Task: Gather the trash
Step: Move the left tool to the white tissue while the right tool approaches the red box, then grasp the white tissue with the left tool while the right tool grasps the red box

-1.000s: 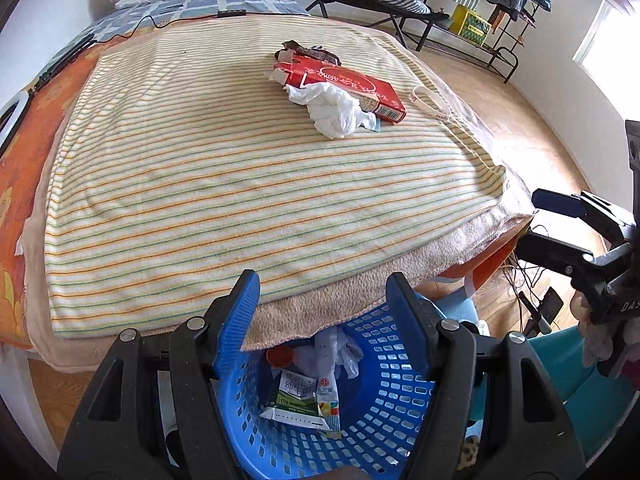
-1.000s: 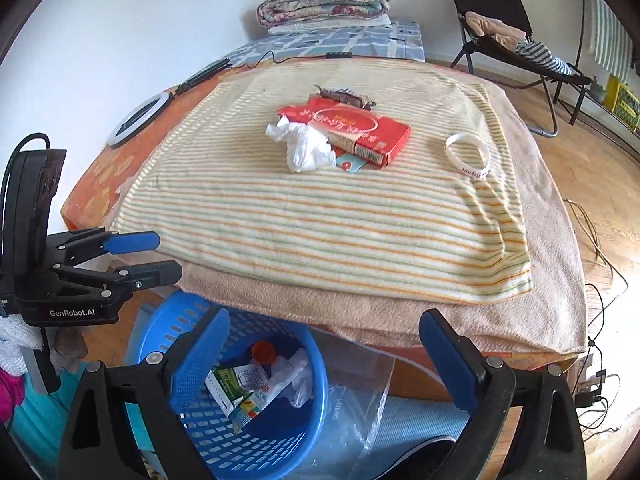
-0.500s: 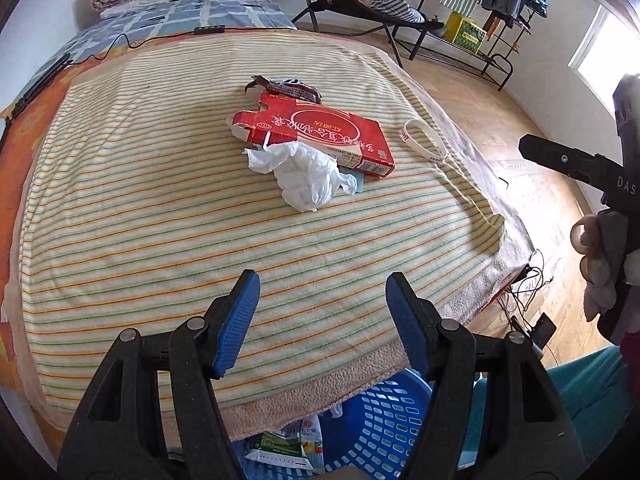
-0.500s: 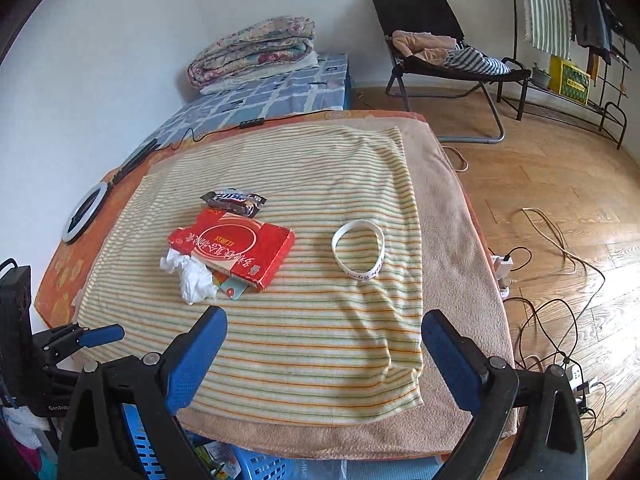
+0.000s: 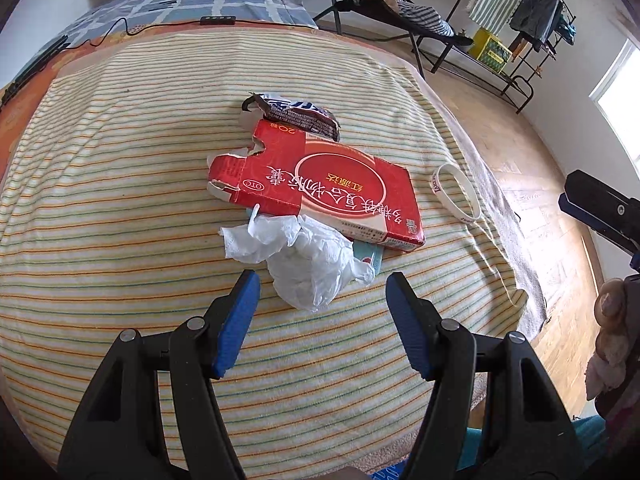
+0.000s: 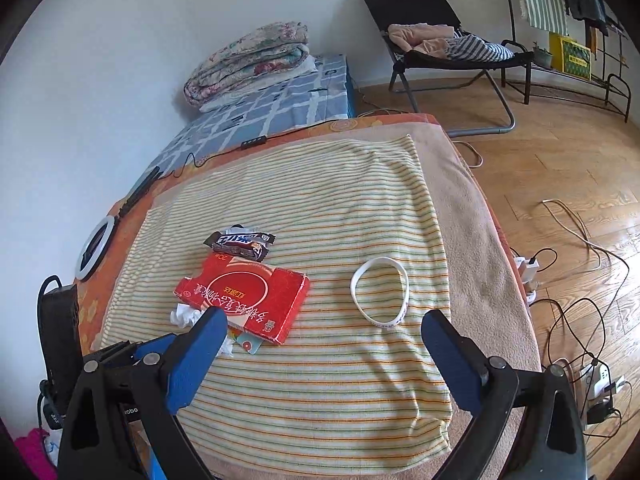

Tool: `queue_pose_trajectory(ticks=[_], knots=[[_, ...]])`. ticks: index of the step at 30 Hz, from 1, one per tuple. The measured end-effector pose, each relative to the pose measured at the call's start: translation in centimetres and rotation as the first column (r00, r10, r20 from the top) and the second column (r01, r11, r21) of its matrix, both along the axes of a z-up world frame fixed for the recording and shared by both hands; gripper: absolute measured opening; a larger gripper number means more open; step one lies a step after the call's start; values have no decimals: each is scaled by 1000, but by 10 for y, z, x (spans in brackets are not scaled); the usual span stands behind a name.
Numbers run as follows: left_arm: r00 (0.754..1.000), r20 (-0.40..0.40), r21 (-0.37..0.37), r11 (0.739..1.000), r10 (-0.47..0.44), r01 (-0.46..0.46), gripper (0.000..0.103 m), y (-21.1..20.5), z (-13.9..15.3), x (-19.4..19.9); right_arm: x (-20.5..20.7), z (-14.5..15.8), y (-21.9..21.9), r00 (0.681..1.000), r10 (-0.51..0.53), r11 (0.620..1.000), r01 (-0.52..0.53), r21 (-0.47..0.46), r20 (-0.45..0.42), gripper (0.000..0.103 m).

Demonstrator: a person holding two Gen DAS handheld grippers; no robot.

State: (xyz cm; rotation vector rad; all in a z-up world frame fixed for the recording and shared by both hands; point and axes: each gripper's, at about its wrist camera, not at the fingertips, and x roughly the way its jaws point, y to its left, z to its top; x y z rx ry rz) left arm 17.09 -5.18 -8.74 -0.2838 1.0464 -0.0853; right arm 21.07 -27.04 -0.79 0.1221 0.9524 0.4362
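I am looking down over a bed covered by a striped blanket (image 5: 120, 208), with the trash gathered near its middle. My left claw (image 5: 320, 304) hangs just above the blanket with its blue fingers spread apart and nothing between them; a crumpled white tissue (image 5: 308, 260) lies directly ahead of it, close to the fingertips but not touched. Behind the tissue, and partly overlapping it, lies a flattened red cardboard box (image 5: 320, 184) with a torn flap at one end, and a small light blue card pokes out from under the box's near edge. A dark candy bar wrapper (image 5: 296, 114) rests against the far end of the box. Off to the right of the box, apart from it, a white wristband (image 5: 458, 192) lies flat on the blanket. My right claw (image 6: 320, 344) is also released, its fingers wide and empty, held over the near part of the blanket, with the wristband ahead between its fingers. Beyond the bed stand a folded quilt (image 6: 248, 64), a black folding chair (image 6: 432, 32) piled with clothes, and a wooden floor (image 6: 560, 160) strewn with cables.
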Motion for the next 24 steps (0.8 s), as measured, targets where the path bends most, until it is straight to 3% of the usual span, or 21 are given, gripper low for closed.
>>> queue_pose_trajectory(ticks=[4, 6, 12, 15, 24], knots=[[1000, -18, 58, 998, 11, -10, 67, -1, -12, 11, 5, -5, 0, 1000, -7, 1000, 7, 16, -23, 99], [999, -30, 50, 998, 27, -25, 67, 5, -17, 13, 7, -6, 2, 1000, -5, 1000, 6, 28, -29, 99], [998, -18, 17, 999, 52, -51, 40, 25, -18, 13, 18, -8, 19, 999, 49, 998, -49, 44, 1, 99], [999, -11, 11, 999, 49, -49, 34, 29, -18, 13, 28, -13, 36, 996, 82, 996, -82, 23, 16, 99], [995, -5, 28, 995, 96, -96, 31, 61, -13, 3, 55, -44, 94, 975, 218, 976, -218, 12, -45, 99]])
